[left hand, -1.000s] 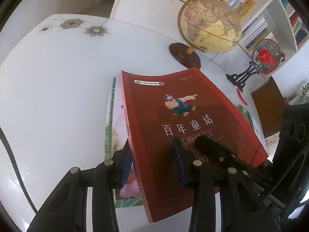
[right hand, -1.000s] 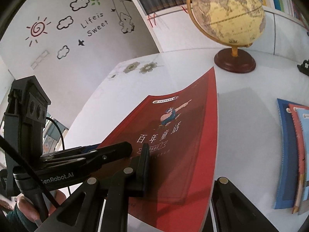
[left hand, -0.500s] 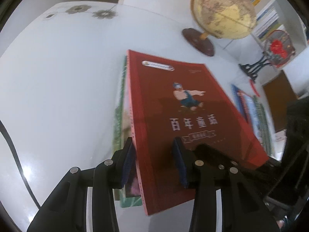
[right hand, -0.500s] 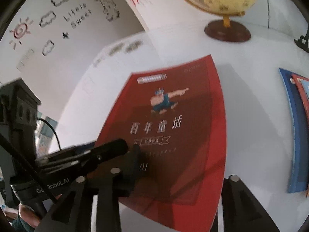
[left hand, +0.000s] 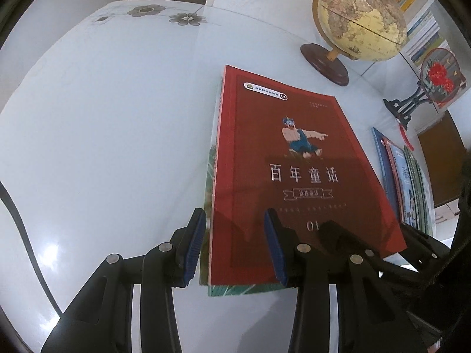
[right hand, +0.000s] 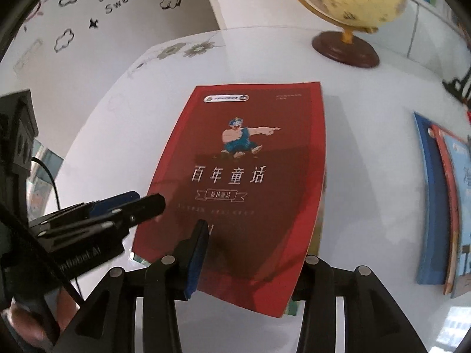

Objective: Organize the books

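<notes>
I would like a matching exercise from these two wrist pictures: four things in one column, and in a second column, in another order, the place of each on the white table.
Things:
1. red book
2. green-covered book
3. globe
4. blue book

Places:
A. under the red book, with only its edges showing
B. on a round brown base at the far side of the table
C. on top of another book, between the two grippers
D. in a separate group of books to the right of the red book

Pairs: 1-C, 2-A, 3-B, 4-D
</notes>
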Motion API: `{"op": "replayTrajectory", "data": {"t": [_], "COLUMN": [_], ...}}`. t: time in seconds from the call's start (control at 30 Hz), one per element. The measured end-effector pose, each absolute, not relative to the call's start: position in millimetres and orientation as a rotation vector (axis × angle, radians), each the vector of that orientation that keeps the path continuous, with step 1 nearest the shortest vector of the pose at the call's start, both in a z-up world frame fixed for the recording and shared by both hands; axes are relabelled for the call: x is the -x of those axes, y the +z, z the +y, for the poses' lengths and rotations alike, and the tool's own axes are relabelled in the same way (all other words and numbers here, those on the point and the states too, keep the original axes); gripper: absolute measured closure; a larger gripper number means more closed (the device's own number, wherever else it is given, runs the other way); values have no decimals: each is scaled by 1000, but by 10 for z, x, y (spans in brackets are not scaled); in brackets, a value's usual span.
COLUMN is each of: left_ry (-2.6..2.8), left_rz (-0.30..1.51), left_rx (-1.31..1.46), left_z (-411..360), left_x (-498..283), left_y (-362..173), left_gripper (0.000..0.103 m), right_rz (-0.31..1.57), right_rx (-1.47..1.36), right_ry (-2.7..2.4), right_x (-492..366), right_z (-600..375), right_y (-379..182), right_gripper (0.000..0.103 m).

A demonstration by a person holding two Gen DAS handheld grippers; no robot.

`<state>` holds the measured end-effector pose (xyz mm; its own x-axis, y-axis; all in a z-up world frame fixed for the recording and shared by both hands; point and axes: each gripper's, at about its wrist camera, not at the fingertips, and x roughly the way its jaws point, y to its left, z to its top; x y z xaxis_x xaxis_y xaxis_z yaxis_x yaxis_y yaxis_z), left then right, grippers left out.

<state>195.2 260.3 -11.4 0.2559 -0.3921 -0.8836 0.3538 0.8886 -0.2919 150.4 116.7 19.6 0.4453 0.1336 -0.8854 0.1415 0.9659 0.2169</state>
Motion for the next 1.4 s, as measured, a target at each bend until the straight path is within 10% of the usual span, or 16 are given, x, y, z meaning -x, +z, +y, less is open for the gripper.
{"op": "replayTrajectory", "data": {"t": [1.4], "left_ry": [-760], "left_rz": [842], "left_rx": [-124], "left_z": [47], "left_x": [234], "left_y": [1493], "left_gripper": [38], "right_rz": [808], "right_rx": [-282], "right_ry": [-324], "right_x": [1163], "right_z": [-1234], "right_y": [1537], "right_gripper": [50]}}
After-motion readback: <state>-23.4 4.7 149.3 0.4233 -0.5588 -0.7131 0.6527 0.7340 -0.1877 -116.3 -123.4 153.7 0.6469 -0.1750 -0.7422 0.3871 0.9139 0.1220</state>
